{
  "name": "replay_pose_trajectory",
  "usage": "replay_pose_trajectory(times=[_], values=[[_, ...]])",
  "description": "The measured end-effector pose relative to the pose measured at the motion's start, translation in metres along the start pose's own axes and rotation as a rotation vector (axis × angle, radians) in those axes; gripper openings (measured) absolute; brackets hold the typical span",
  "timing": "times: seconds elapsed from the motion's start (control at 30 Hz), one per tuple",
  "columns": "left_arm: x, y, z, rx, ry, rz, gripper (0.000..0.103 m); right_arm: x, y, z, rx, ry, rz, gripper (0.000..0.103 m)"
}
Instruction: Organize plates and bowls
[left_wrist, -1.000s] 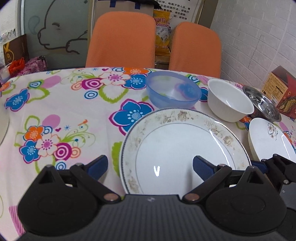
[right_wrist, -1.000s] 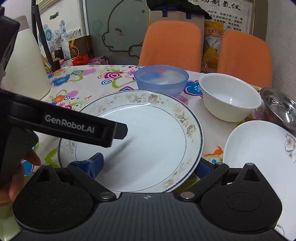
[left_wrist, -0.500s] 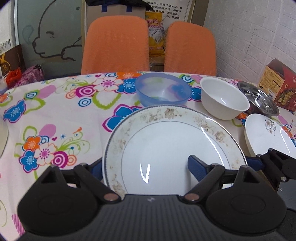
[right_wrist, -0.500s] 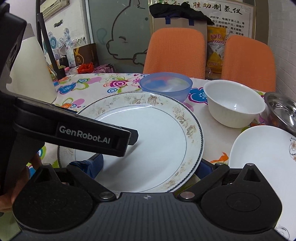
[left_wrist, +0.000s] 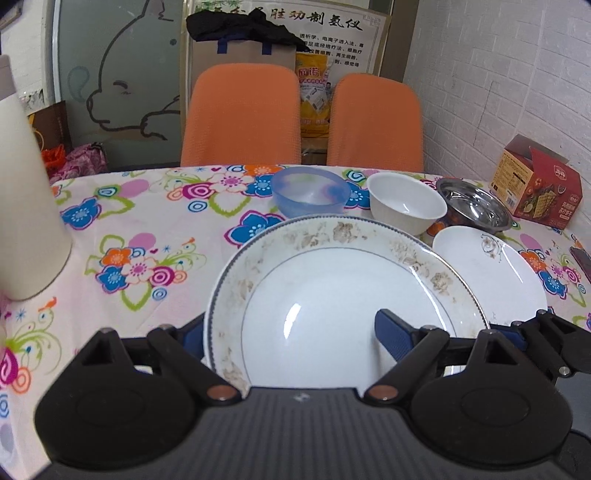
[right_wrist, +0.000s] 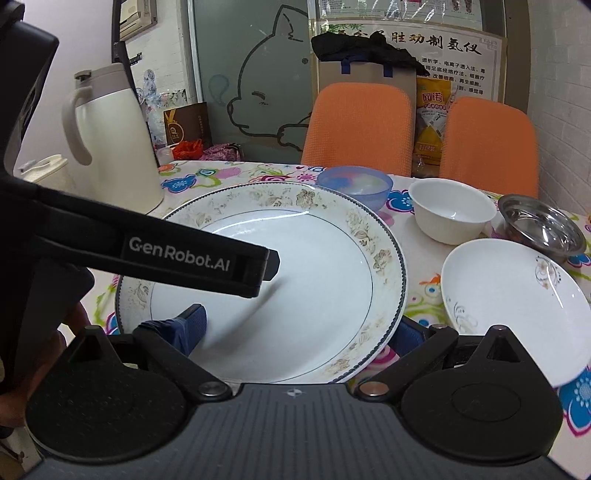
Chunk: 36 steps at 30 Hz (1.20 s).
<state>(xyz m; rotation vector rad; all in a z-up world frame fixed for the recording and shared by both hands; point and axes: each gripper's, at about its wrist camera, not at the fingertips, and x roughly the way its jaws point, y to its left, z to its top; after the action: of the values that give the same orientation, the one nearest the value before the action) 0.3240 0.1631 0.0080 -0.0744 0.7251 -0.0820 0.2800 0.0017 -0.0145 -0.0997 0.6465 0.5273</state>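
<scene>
The large floral-rimmed plate (left_wrist: 343, 295) is held raised above the worktop (left_wrist: 122, 229), each gripper's jaws straddling its near rim, left gripper (left_wrist: 291, 332) and right gripper (right_wrist: 295, 328); whether either is clamped cannot be told. It should be kept level and lowered evenly. Counted: two plates, including the small plate (right_wrist: 513, 295); three bowls, blue (left_wrist: 310, 190), white (left_wrist: 404, 206), steel (left_wrist: 474, 208).

The big plate (left_wrist: 343, 295) sits nearest; a small plate (left_wrist: 487, 273) lies right of it, three bowls (left_wrist: 406, 206) behind (in a row).
</scene>
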Motion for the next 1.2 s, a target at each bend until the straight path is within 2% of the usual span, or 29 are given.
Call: replay_pose_trajectory(times=[0.23,0.37,0.5,0.67,0.9,0.97,1.2], values=[[-0.041,0.002,-0.053,-0.038,0.015,0.041,0.088,-0.03,0.032,-0.038,-0.009,0.029,0.021,0.089],[-0.046,0.006,-0.076,-0.053,0.047,0.044,0.088,-0.031,0.039,-0.051,0.0,0.059,0.034,0.089],[-0.044,0.012,-0.09,-0.068,0.075,0.023,0.088,-0.032,0.047,-0.056,-0.03,0.05,0.006,0.089],[-0.037,0.015,-0.096,-0.094,0.093,-0.008,0.089,-0.026,0.051,-0.062,-0.116,0.074,-0.05,0.089],[-0.045,0.007,-0.094,-0.037,0.033,0.03,0.091,-0.025,0.039,-0.065,-0.065,0.086,-0.008,0.088],[-0.049,0.006,-0.092,-0.03,0.018,0.035,0.095,-0.027,0.04,-0.064,-0.075,0.069,-0.015,0.088],[-0.061,0.008,-0.089,-0.038,0.001,0.049,0.1,-0.044,0.032,-0.063,-0.051,0.014,-0.039,0.088]])
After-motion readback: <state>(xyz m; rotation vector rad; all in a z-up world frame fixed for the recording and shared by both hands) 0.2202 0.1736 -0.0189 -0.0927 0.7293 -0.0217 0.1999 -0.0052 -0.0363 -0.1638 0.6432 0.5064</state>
